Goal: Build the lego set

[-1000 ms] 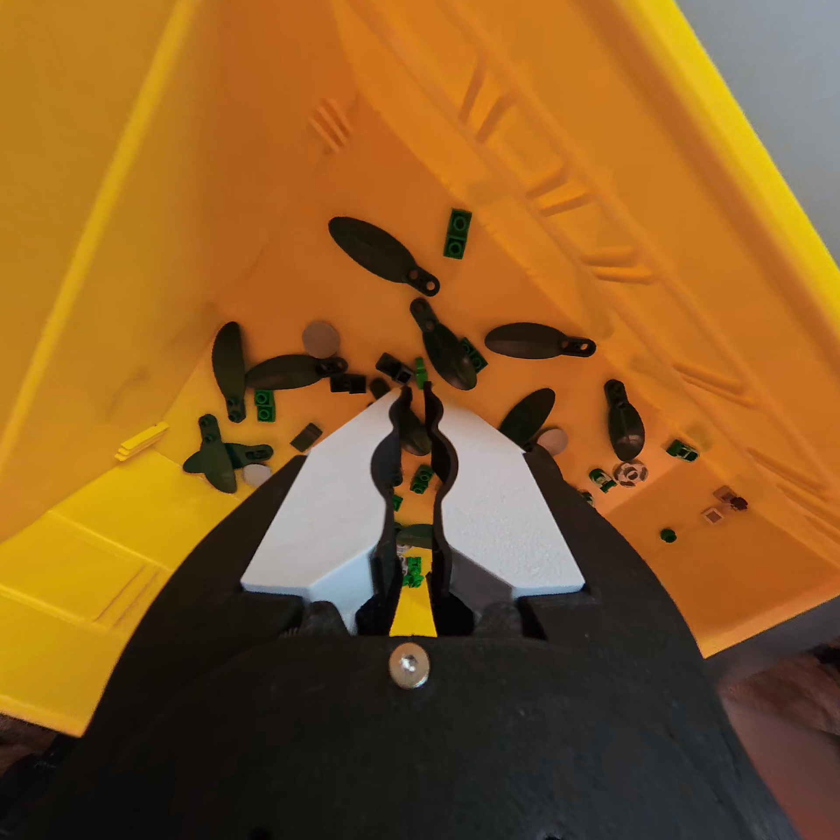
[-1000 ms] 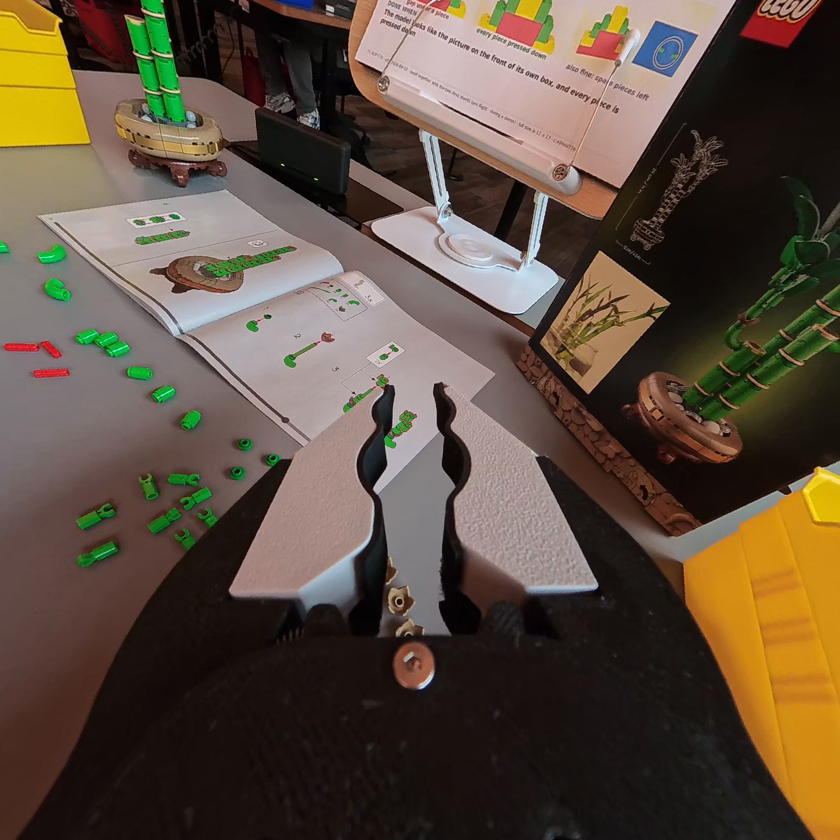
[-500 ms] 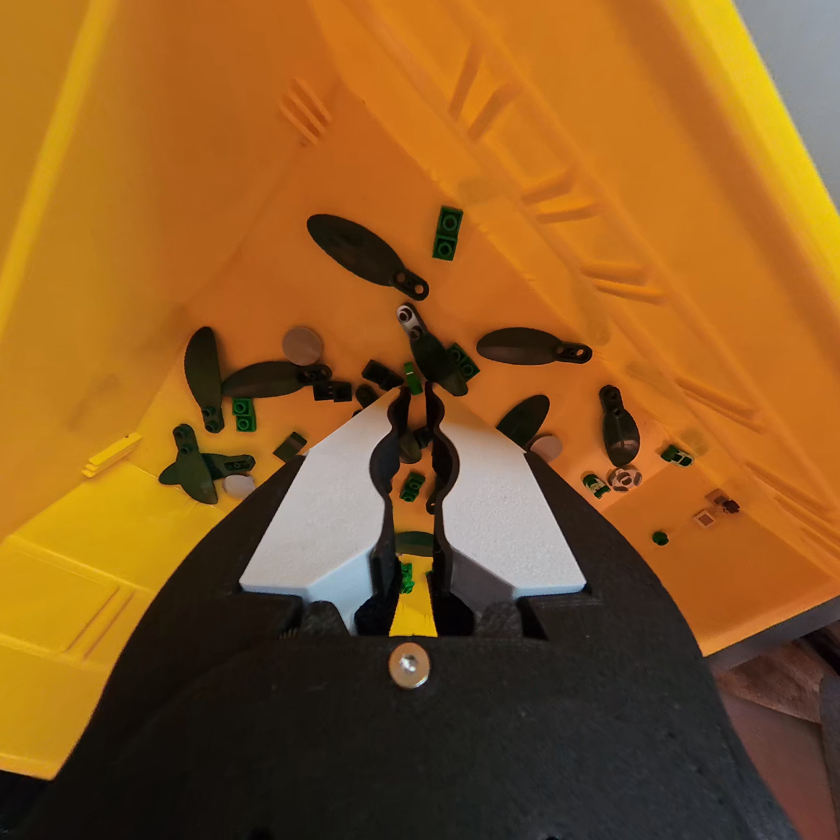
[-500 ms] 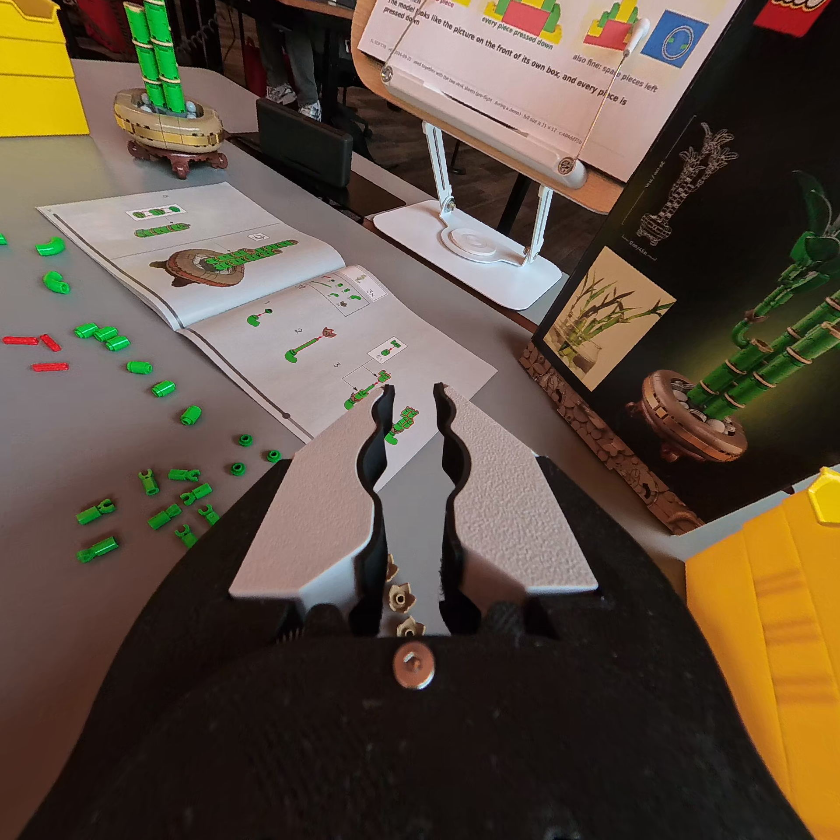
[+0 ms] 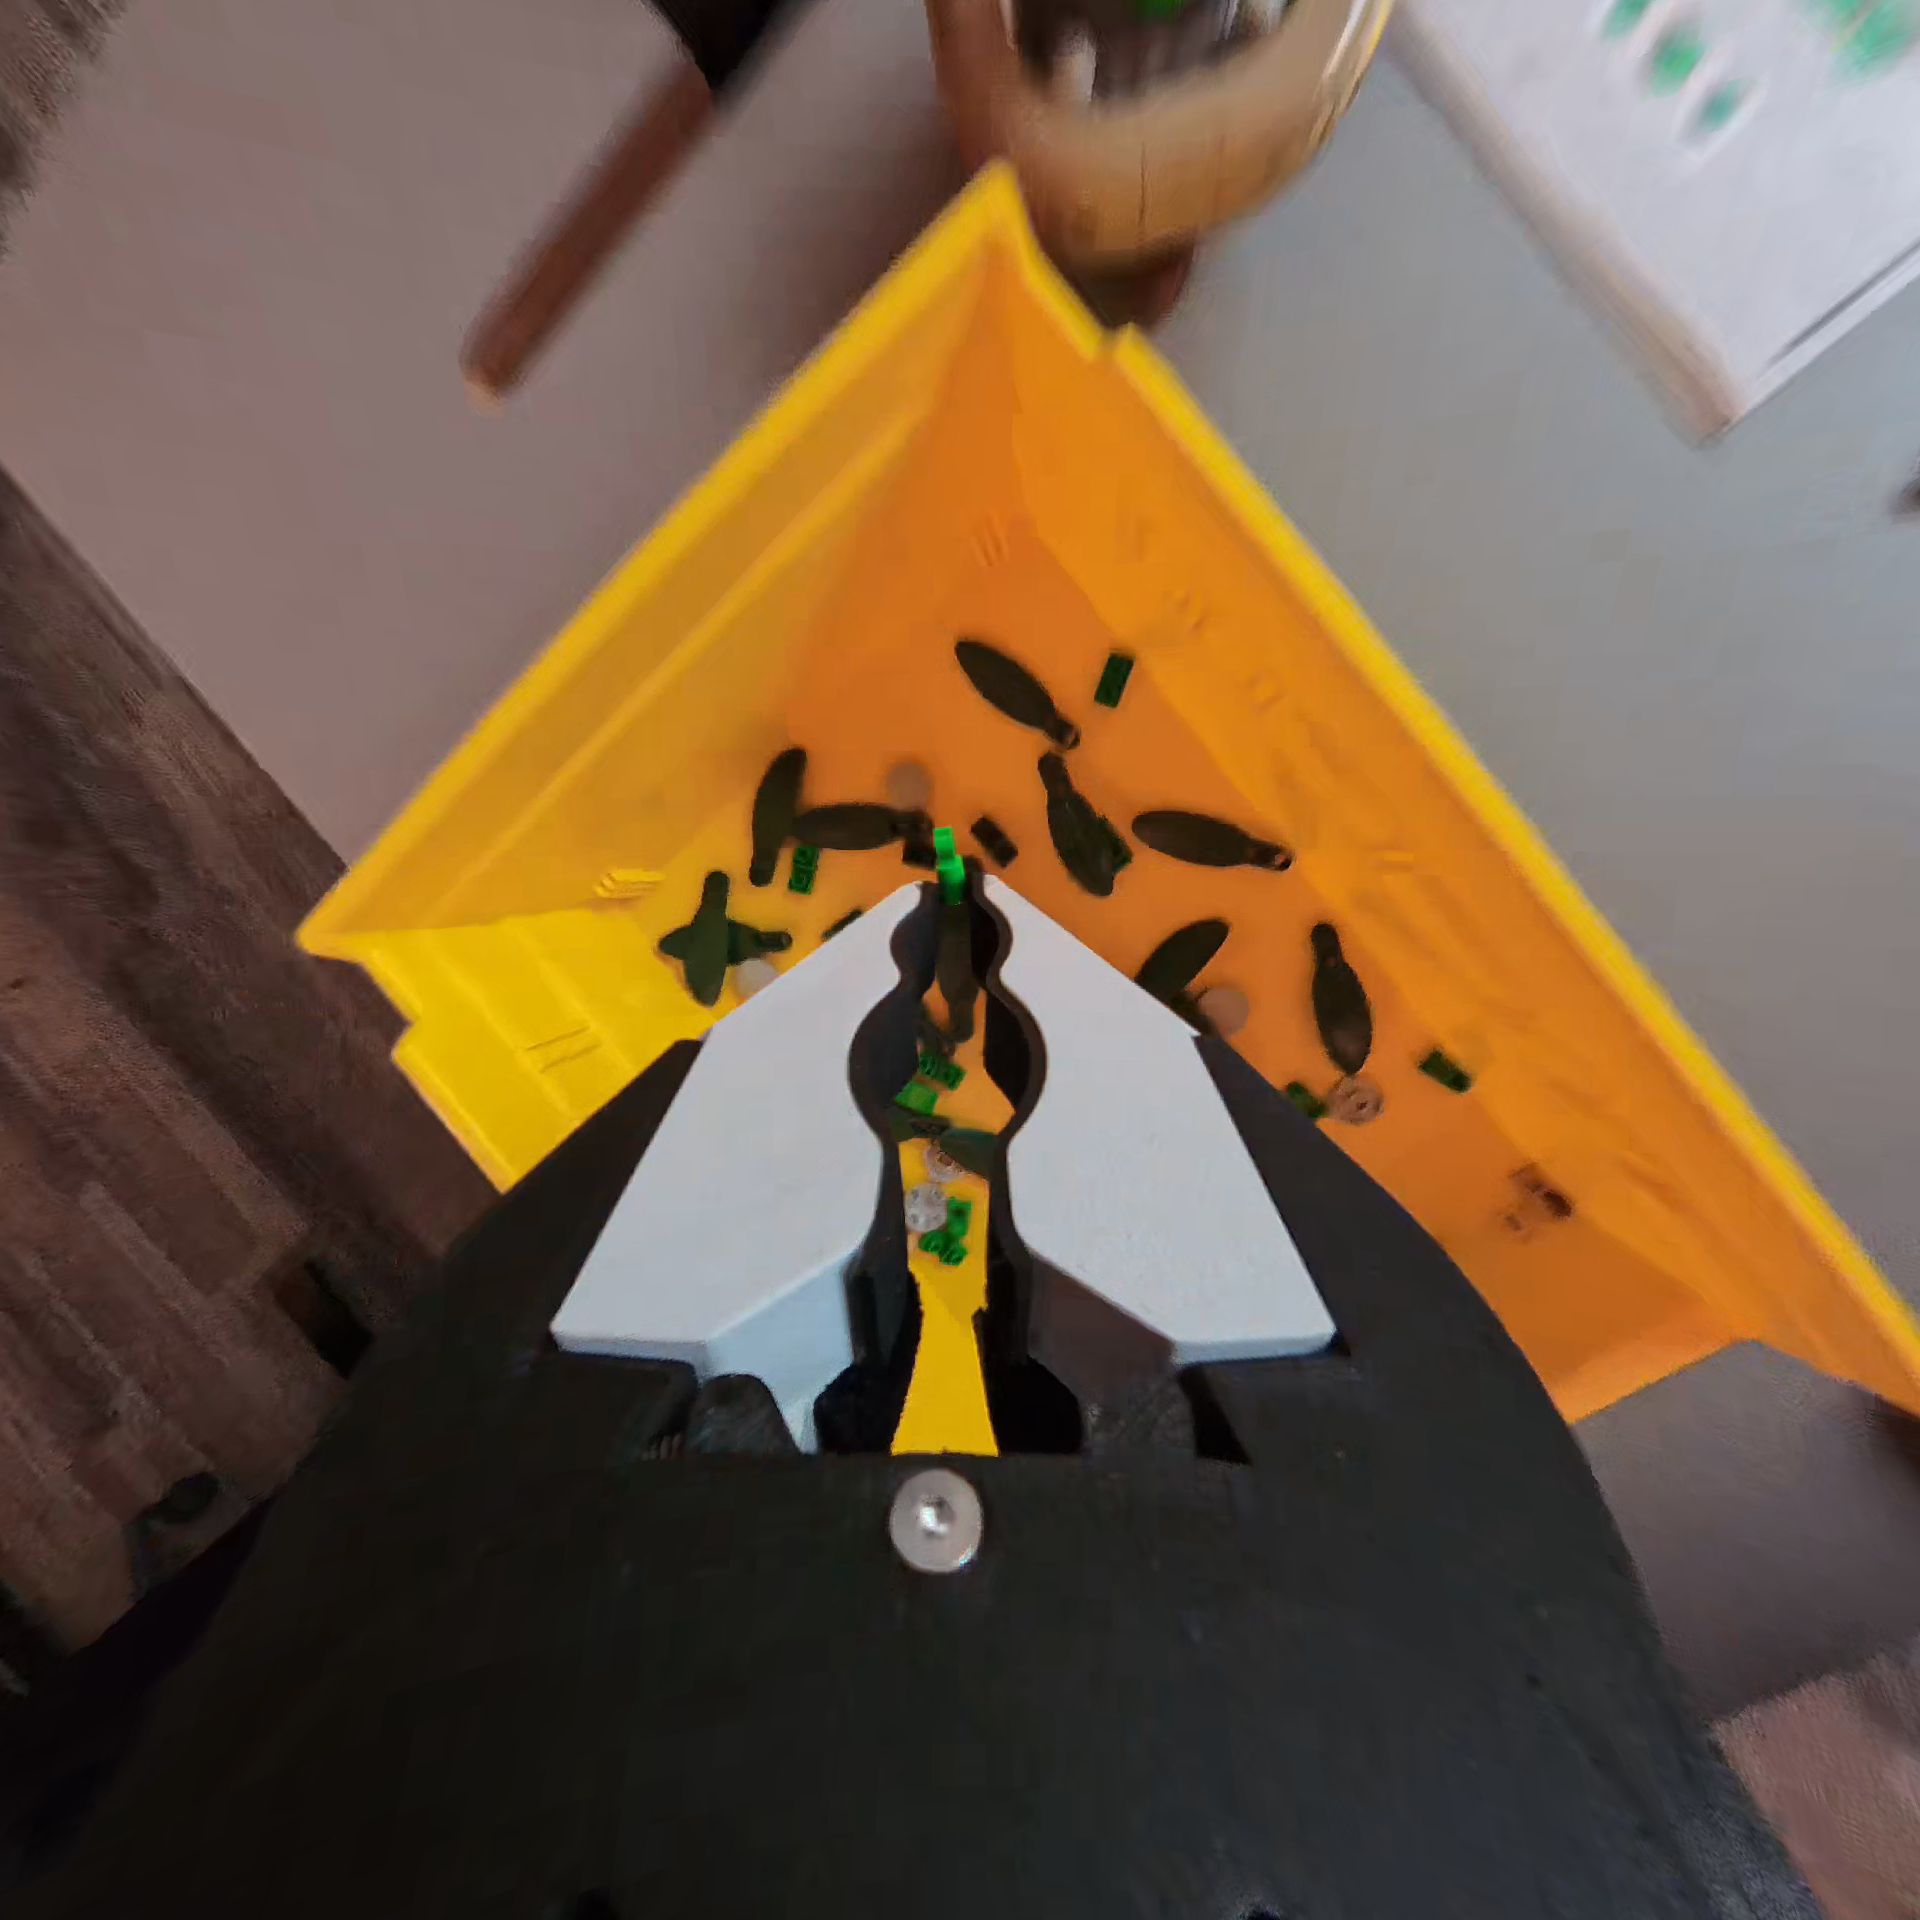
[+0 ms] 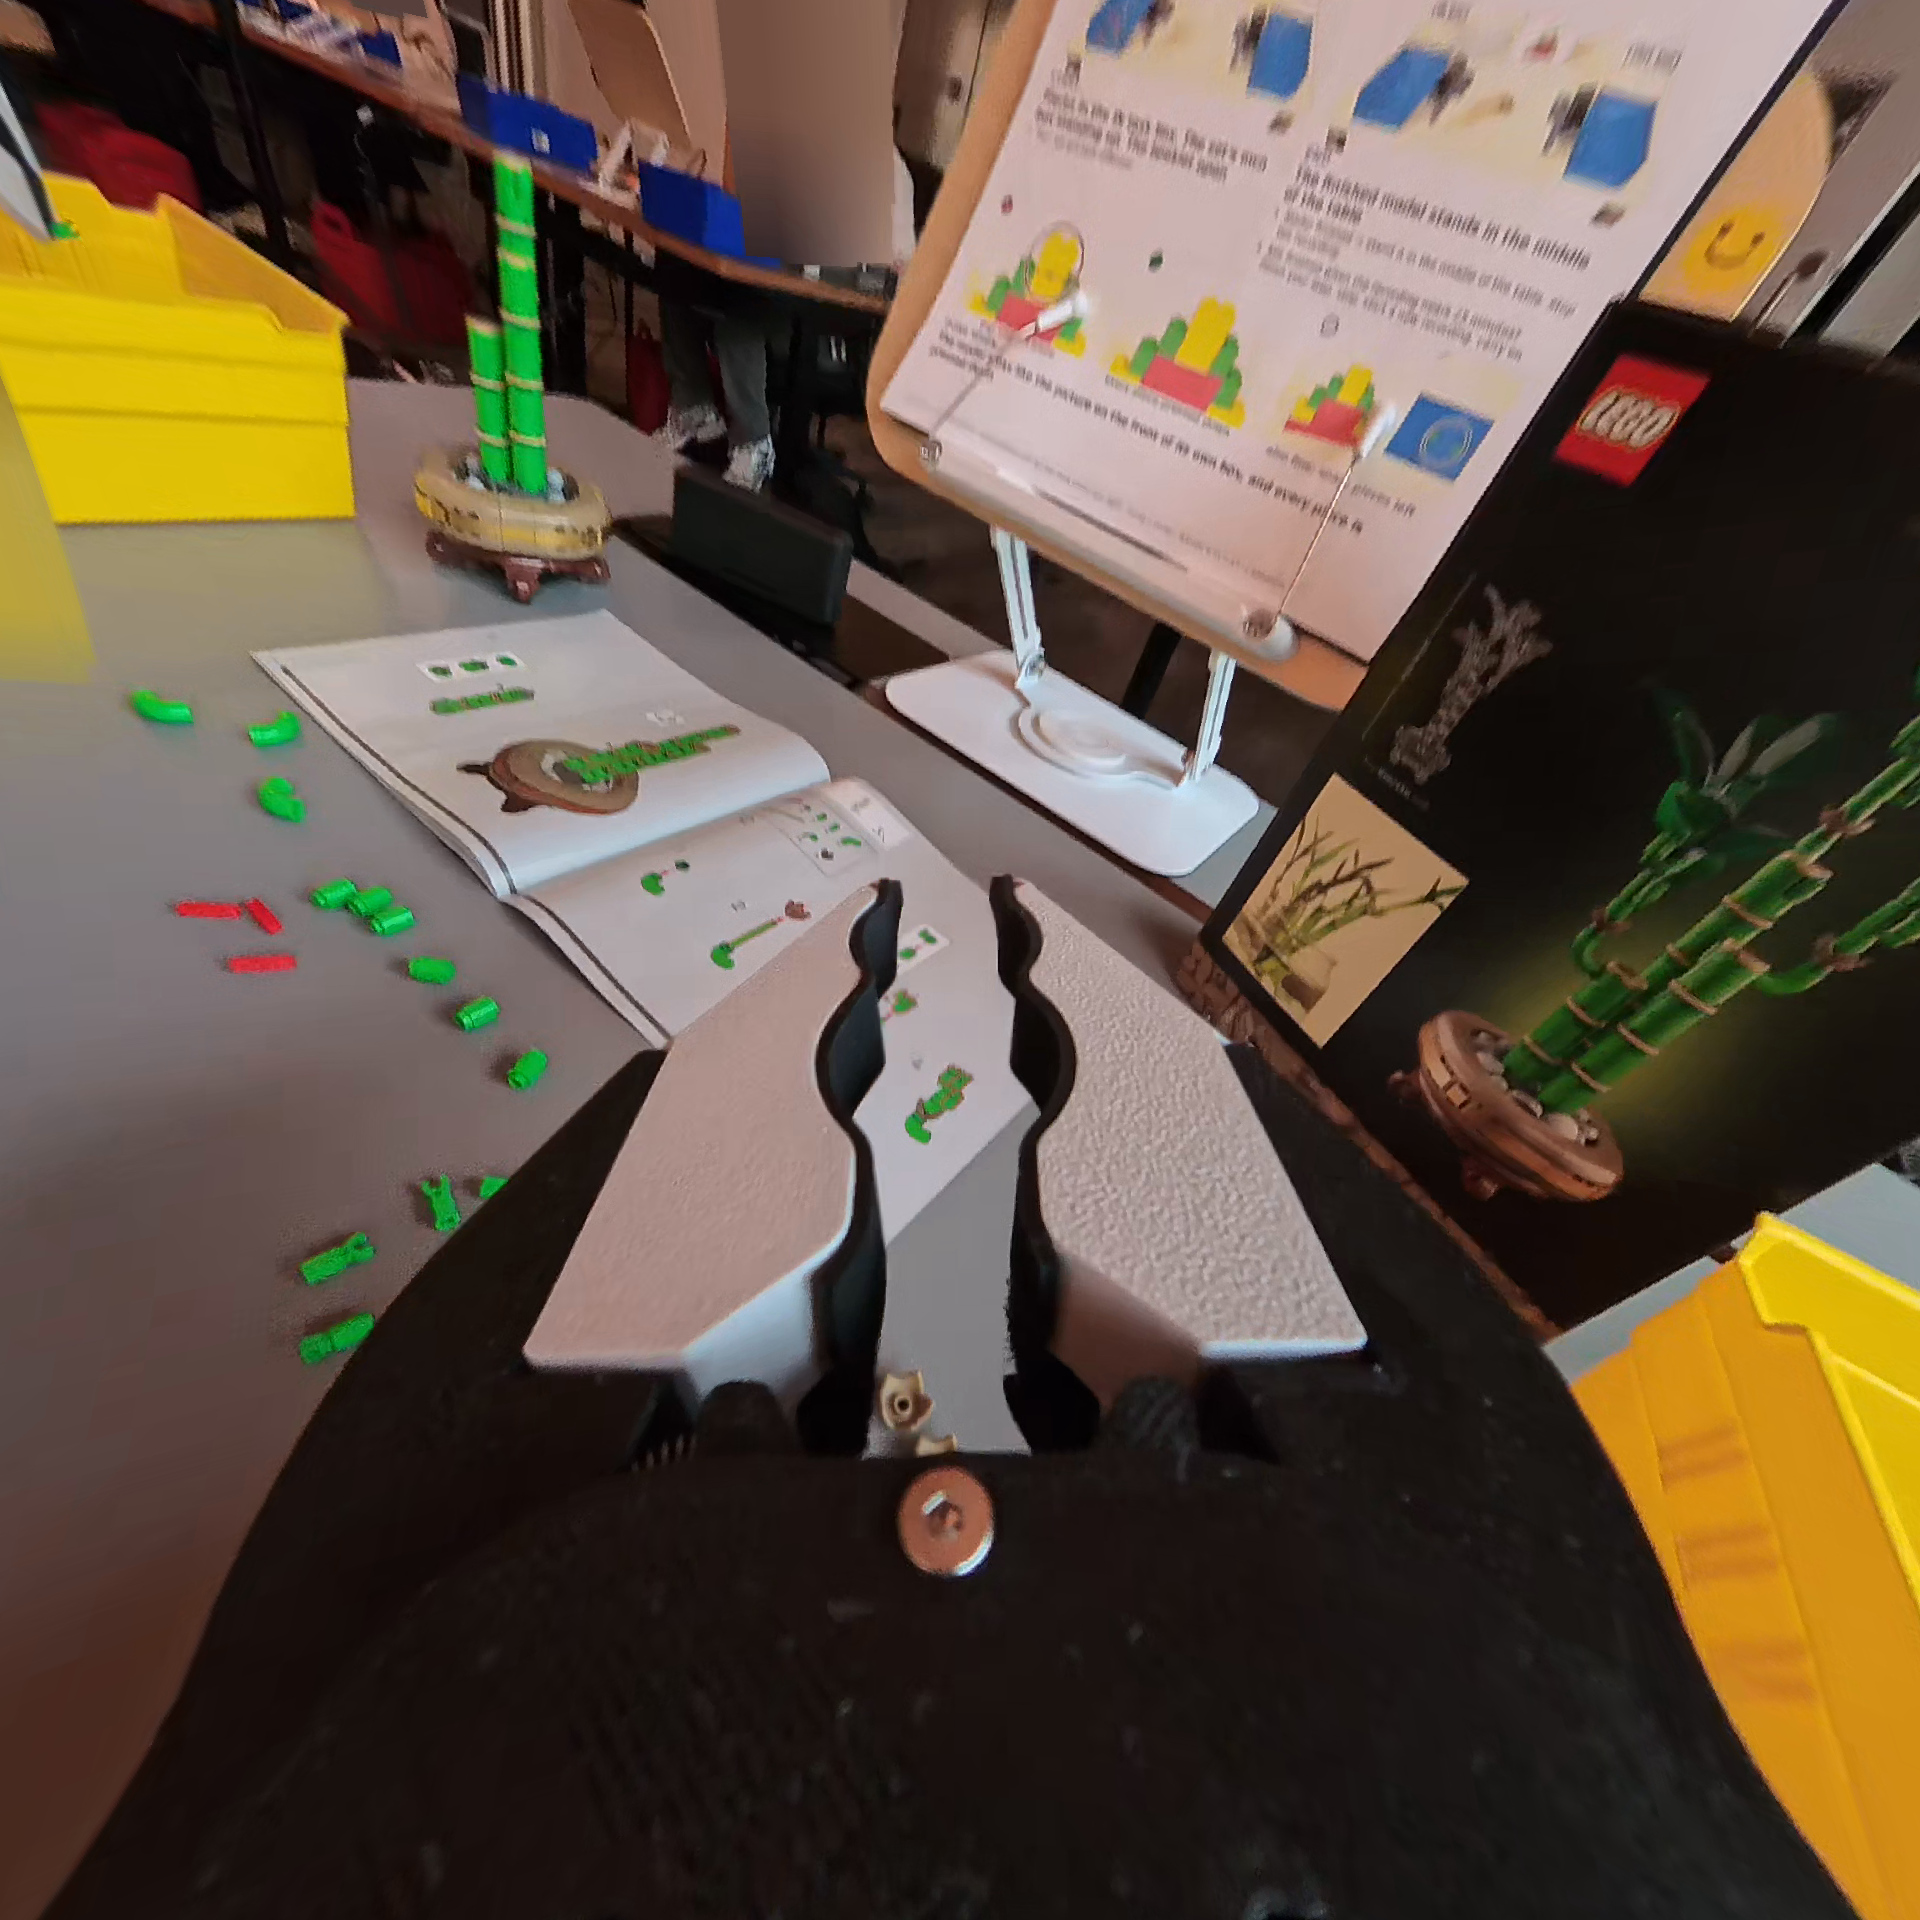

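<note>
In the left wrist view my left gripper [image 5: 948,896] is raised above the yellow bin [image 5: 665,644], shut on a small bright green piece [image 5: 945,860] that sticks out past the tips. A dark leaf shape [image 5: 954,971] shows between the fingers; I cannot tell if it is held. Several dark green leaves [image 5: 1013,691] and small green plates lie on the bin floor. In the right wrist view my right gripper [image 6: 940,899] is open and empty above the grey table, over the open instruction booklet [image 6: 582,748]. The part-built bamboo model [image 6: 511,457] stands at the back left.
Loose green pieces [image 6: 369,904] and red pins [image 6: 260,961] lie on the table left of the booklet. The set's box [image 6: 1662,831] and a paper stand [image 6: 1081,748] are to the right. Yellow bins sit at back left [image 6: 177,416] and near right [image 6: 1766,1507].
My left gripper has lifted up and back out of the bin with the green piece in its tips. My right gripper stays open; its view has tilted upward.
</note>
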Action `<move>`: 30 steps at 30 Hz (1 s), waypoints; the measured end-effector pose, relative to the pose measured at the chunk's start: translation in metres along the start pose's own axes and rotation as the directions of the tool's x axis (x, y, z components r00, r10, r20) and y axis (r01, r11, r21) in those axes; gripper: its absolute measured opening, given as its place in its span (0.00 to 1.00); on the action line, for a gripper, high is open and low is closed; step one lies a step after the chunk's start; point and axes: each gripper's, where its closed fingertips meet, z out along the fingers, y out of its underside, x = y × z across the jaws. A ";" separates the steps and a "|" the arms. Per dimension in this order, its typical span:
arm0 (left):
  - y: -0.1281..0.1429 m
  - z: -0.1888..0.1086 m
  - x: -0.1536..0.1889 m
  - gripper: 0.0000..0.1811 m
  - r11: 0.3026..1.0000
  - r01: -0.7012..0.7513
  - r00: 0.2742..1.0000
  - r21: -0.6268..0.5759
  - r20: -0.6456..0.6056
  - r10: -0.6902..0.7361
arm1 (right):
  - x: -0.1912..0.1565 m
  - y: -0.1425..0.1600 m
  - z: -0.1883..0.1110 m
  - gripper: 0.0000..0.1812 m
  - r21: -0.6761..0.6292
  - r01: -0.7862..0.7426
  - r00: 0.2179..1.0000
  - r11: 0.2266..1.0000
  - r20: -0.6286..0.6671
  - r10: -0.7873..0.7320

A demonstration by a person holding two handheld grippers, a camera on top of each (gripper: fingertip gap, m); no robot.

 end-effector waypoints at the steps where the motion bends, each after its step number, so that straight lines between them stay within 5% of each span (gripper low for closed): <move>1: -0.009 -0.015 0.006 0.01 0.997 0.016 1.000 0.071 0.007 -0.017 | -0.001 -0.007 -0.002 0.09 0.029 0.001 1.000 1.000 -0.004 -0.001; 4: -0.027 -0.053 0.026 0.02 0.975 0.043 0.997 0.219 0.058 -0.057 | -0.008 -0.017 -0.011 0.09 0.062 0.015 1.000 0.998 0.007 -0.015; 7: -0.039 -0.074 0.067 0.02 0.970 0.027 0.995 0.241 0.087 -0.049 | -0.004 -0.028 -0.017 0.09 0.110 0.009 1.000 0.994 -0.014 -0.007; 10: -0.074 -0.073 0.171 0.02 0.960 -0.058 0.988 0.274 -0.124 0.095 | 0.002 -0.041 -0.019 0.09 0.181 -0.086 0.996 0.980 -0.001 0.088; 13: -0.108 -0.045 0.298 0.02 0.960 -0.144 0.894 0.241 -0.384 0.230 | 0.006 -0.047 -0.023 0.09 0.237 -0.177 0.984 0.955 0.025 0.176; 16: -0.136 -0.004 0.404 0.02 0.954 -0.227 0.804 0.194 -0.516 0.296 | 0.013 -0.048 -0.034 0.09 0.292 -0.238 0.970 0.926 0.029 0.241; 19: -0.169 0.028 0.473 0.02 0.953 -0.248 0.773 0.174 -0.558 0.303 | 0.021 -0.050 -0.049 0.08 0.362 -0.287 0.954 0.887 0.029 0.297; 26: -0.204 0.079 0.519 0.02 0.983 -0.184 0.833 -0.001 -0.532 0.155 | 0.033 -0.074 -0.084 0.07 0.505 -0.420 0.903 0.754 0.153 0.401; 30: -0.217 0.094 0.523 0.02 0.990 -0.127 0.840 -0.055 -0.538 0.078 | 0.043 -0.077 -0.094 0.08 0.523 -0.398 0.906 0.754 0.093 0.414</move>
